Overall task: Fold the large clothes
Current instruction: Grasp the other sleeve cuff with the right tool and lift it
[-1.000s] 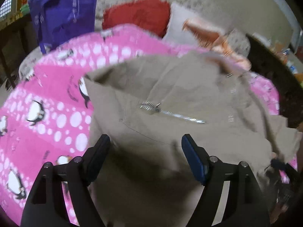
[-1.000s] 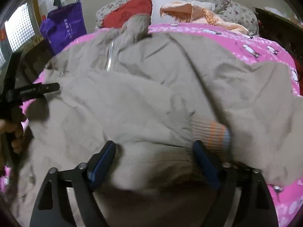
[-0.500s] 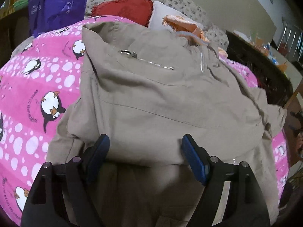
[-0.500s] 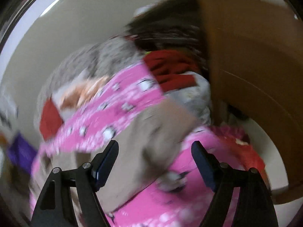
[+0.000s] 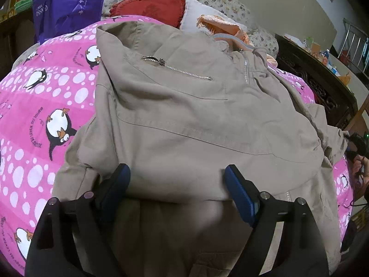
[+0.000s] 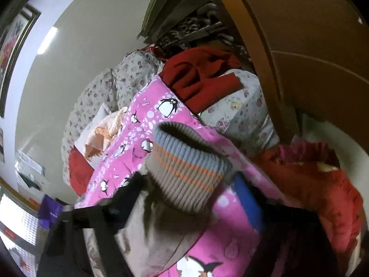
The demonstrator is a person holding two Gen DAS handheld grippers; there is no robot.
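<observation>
A large beige jacket point(image 5: 189, 115) with silver zippers lies spread on a pink penguin-print blanket point(image 5: 46, 106). My left gripper point(image 5: 176, 184) is open, its blue pads on either side of a fold of the jacket's lower part. In the right wrist view the jacket's sleeve ends in a ribbed cuff point(image 6: 184, 166) with grey and orange stripes. My right gripper point(image 6: 191, 198) is open with the cuff and sleeve between its fingers. The right gripper and hand also show at the far right edge of the left wrist view point(image 5: 357, 143).
Pillows and a red cushion point(image 5: 150, 4) lie at the bed's head. A purple bag point(image 5: 66, 4) hangs at the back left. A dark carved wooden bedside piece point(image 5: 318, 78) runs along the right. Red clothes point(image 6: 203, 73) and a brown wardrobe panel point(image 6: 311, 46) stand beside the bed.
My left gripper has moved in lower over the jacket. My right gripper has swung off to the bed's right side and now has the sleeve cuff between its fingers.
</observation>
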